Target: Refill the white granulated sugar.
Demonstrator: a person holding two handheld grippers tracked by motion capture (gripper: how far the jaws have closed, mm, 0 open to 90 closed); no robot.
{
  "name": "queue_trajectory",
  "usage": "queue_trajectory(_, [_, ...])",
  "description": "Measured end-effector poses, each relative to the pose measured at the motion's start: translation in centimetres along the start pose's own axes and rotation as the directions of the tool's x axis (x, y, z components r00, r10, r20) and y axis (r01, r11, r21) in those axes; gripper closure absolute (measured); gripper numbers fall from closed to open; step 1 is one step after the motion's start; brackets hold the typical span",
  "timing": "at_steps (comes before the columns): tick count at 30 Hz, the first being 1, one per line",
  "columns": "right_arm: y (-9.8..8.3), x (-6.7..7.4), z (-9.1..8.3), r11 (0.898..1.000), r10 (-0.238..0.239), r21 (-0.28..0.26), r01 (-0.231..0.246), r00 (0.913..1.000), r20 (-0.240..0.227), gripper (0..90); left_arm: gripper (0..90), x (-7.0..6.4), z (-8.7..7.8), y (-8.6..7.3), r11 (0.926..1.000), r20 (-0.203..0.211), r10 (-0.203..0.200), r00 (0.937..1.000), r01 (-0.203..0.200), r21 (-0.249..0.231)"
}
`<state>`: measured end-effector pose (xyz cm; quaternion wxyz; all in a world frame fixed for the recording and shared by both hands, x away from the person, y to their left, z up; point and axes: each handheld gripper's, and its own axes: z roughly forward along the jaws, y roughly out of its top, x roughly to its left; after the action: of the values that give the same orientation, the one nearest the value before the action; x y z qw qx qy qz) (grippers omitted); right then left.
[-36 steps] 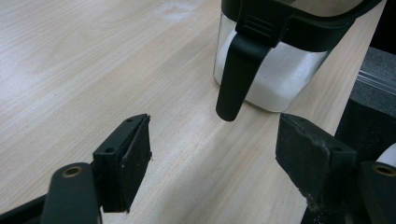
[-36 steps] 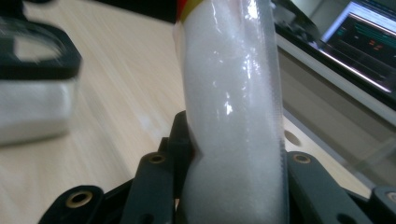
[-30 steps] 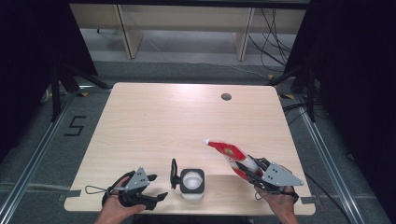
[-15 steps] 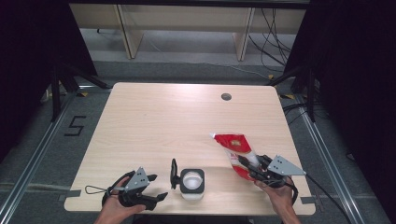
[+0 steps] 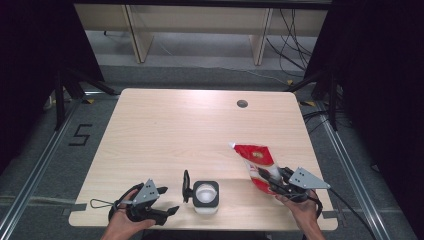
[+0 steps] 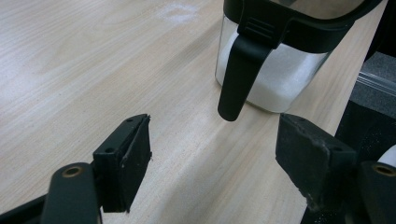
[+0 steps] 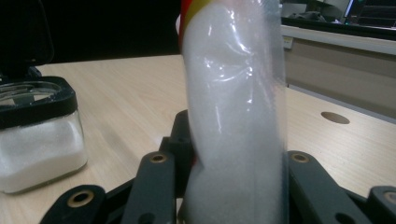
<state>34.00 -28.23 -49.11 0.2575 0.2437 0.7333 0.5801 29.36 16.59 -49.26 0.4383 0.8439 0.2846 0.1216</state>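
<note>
Swung from leaning leftward to nearly upright: red refill pouch (image 5: 260,165) of white granules, pinched in right gripper (image 5: 274,182) right of lidded jar (image 5: 206,196). Left gripper (image 5: 167,210) spread, empty, facing jar handle (image 6: 238,74). Step: pouch being put down; next, likely release.

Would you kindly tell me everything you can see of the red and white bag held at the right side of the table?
The bag is a soft plastic pouch, red with white print on one face and clear on the other, packed with fine white grains. The right gripper clamps its lower end, jaws on both sides. It stands tilted, its top corner leaning toward the table's middle, to the right of the container. Whether its base rests on the tabletop cannot be told.
</note>
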Motion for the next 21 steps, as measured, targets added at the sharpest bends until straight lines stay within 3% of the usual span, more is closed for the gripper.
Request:
queue_trajectory(1, [0.0, 0.0, -0.1, 1.000, -0.019, -0.019, 0.020, 0.9995, 0.025, 68.4, 26.1, 0.0, 0.0, 0.0, 1.0000, 0.001, 0.000, 1.0000, 0.000, 0.002])
queue_trajectory(3, [0.1, 0.1, -0.4, 1.000, -0.015, 0.004, 0.015, 0.9997, 0.018, 68.4, 26.0, 0.0, 0.0, 0.0, 1.0000, 0.001, -0.001, 1.0000, 0.001, 0.002])
queue_trajectory(5, [0.0, 0.1, -0.4, 0.999, -0.035, -0.006, 0.036, 0.9986, 0.039, 68.5, 26.0, 0.0, 0.0, 0.0, 0.9998, 0.004, -0.017, 0.9998, 0.017, 0.005])
queue_trajectory(6, [0.1, 0.1, -0.5, 1.000, -0.026, 0.003, 0.026, 0.9996, 0.009, 68.5, 26.0, -0.1, 0.0, -0.1, 0.9998, 0.002, -0.019, 0.9998, 0.019, 0.003])
queue_trajectory(9, [0.0, 0.2, -0.9, 1.000, -0.019, 0.017, 0.018, 0.9990, 0.040, 68.5, 26.0, 0.1, 0.0, -0.1, 0.9997, -0.007, 0.004, 1.0000, -0.004, 0.025])
queue_trajectory(11, [0.0, 0.2, -1.2, 1.000, -0.012, 0.026, 0.012, 0.9995, 0.029, 68.5, 26.1, 0.0, 0.1, -0.1, 0.9998, -0.004, -0.017, 0.9999, 0.017, 0.007])
queue_trajectory(14, [-0.2, 0.3, -1.7, 1.000, 0.007, 0.028, -0.008, 0.9987, 0.051, 68.6, 26.0, 0.3, 0.0, 0.0, 0.9998, -0.006, 0.016, 0.9999, -0.016, 0.009])
queue_trajectory(15, [-0.2, 0.0, -1.8, 0.999, -0.021, 0.031, 0.020, 0.9986, 0.048, 68.7, 26.1, 0.3, 0.0, -0.1, 0.9997, -0.006, 0.019, 0.9998, -0.019, 0.014])
queue_trajectory(16, [-0.3, 0.1, -1.9, 1.000, -0.002, 0.018, 0.001, 0.9985, 0.055, 68.7, 26.1, 0.1, 0.0, -0.1, 0.9999, -0.010, -0.006, 0.9999, 0.006, 0.013])
queue_trajectory(19, [-0.3, 0.1, -2.3, 0.999, 0.020, 0.040, -0.022, 0.9986, 0.050, 68.8, 26.0, 0.4, 0.0, 0.0, 0.9993, -0.006, 0.031, 0.9995, -0.031, 0.021])
queue_trajectory(21, [-0.3, -0.1, -2.3, 1.000, -0.005, 0.028, 0.003, 0.9989, 0.046, 69.0, 26.1, 0.2, 0.0, -0.1, 0.9999, -0.006, 0.002, 1.0000, -0.002, 0.013])
